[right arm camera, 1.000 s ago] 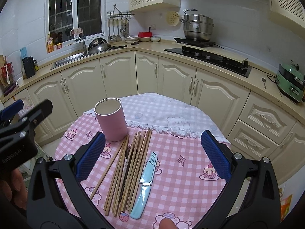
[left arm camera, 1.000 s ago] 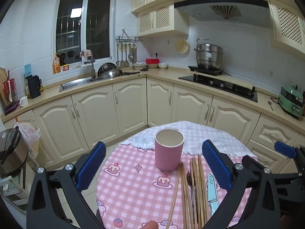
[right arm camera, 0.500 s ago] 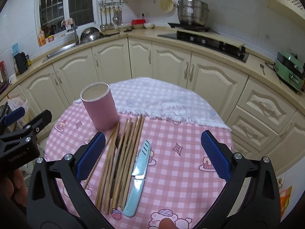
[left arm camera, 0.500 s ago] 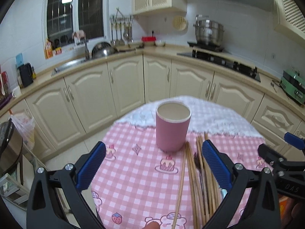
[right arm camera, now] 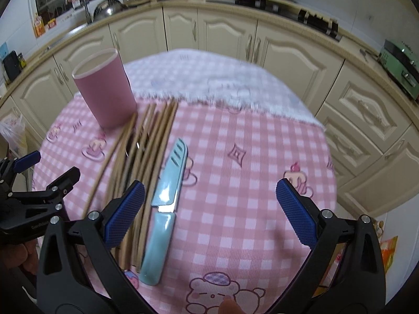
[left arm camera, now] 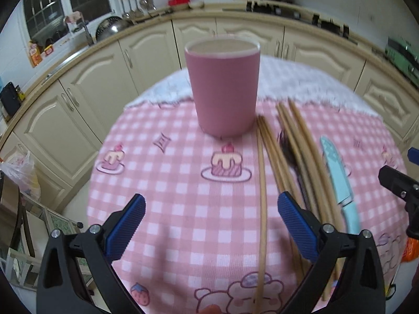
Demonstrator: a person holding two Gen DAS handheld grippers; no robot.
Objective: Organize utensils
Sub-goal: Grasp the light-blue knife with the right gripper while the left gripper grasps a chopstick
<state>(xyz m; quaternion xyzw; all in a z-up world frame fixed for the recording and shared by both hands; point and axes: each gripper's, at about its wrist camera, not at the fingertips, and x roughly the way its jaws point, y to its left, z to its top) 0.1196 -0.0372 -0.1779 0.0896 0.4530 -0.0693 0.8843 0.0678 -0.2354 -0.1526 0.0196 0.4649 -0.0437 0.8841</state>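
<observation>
A pink cup stands upright and empty on the pink checked tablecloth. To its right lie several wooden chopsticks, a dark fork or spoon among them, and a light blue knife. My left gripper hangs open over the cloth in front of the cup, one chopstick running between its fingers. Wide open too, my right gripper hovers low with the knife just inside its left finger.
The round table ends close behind the cup, where a white fringed cloth covers the far part. Cream kitchen cabinets curve around beyond it. A plastic bag hangs at the left. Each gripper shows at the edge of the other's view.
Both grippers have dropped lower and closer to the table; the cup and utensils now fill more of each view. Nothing on the table has moved. Both stay open.
</observation>
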